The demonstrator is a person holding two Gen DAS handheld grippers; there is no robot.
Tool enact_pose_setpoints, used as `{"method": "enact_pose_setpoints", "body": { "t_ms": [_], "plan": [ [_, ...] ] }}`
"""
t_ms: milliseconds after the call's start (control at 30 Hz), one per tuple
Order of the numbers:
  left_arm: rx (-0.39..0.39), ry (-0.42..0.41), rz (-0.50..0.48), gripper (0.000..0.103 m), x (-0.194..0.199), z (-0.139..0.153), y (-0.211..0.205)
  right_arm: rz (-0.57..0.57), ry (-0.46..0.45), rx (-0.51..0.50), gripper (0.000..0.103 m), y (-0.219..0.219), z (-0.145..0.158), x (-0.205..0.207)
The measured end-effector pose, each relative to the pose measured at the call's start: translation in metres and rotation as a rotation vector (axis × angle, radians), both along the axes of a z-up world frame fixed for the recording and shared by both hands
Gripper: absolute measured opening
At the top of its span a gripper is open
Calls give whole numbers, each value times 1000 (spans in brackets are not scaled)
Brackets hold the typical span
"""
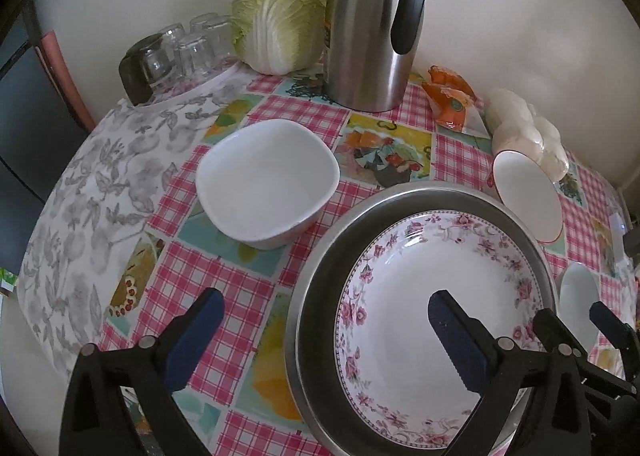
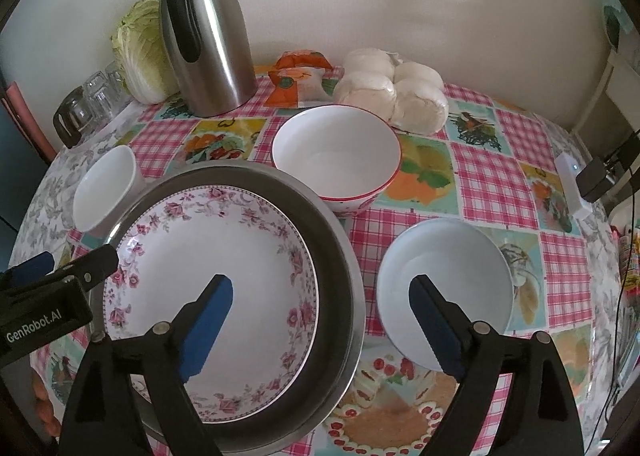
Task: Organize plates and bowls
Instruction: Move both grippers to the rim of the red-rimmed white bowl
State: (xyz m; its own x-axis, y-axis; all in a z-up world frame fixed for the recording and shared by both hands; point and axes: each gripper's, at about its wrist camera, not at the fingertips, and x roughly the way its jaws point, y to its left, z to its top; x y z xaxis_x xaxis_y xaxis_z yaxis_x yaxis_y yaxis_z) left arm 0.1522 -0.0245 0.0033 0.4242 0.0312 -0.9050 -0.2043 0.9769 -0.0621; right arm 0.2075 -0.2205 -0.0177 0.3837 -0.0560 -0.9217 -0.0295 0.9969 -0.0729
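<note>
A floral-rimmed plate (image 1: 436, 292) (image 2: 208, 256) lies inside a wide steel pan (image 1: 320, 268) (image 2: 340, 256). A squarish white bowl (image 1: 266, 182) (image 2: 105, 186) stands left of the pan. A red-rimmed white bowl (image 1: 526, 196) (image 2: 336, 156) stands behind it. A small pale-blue bowl (image 1: 578, 296) (image 2: 444, 284) stands to its right. My left gripper (image 1: 324, 316) is open and empty, one finger over the plate, the other over the cloth. My right gripper (image 2: 320, 296) is open and empty, straddling the pan's right rim and the pale-blue bowl.
On the checked tablecloth (image 2: 492, 176) at the back stand a steel thermos jug (image 1: 372, 28) (image 2: 208, 36), a cabbage (image 1: 280, 12), upturned glasses (image 1: 180, 52), an orange packet (image 2: 300, 80) and bagged white buns (image 2: 396, 92). Cables and a charger (image 2: 600, 176) lie at the right edge.
</note>
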Motion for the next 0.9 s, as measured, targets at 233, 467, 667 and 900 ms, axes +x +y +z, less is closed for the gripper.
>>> {"method": "enact_pose_setpoints", "body": {
  "t_ms": [233,467,667,900],
  "plan": [
    [9,-12,11,103,-1,0,0,-25,-2,-6,91,-3,7,0],
    [-58,-47,33,103,1,5,4,-37,-88,42,91,-5,22,0],
    [-80,-123,53,103,6,14,1,-50,-117,58,91,-12,29,5],
    [-92,-190,29,103,21,29,-10,-117,-187,97,91,-36,43,12]
  ]
}}
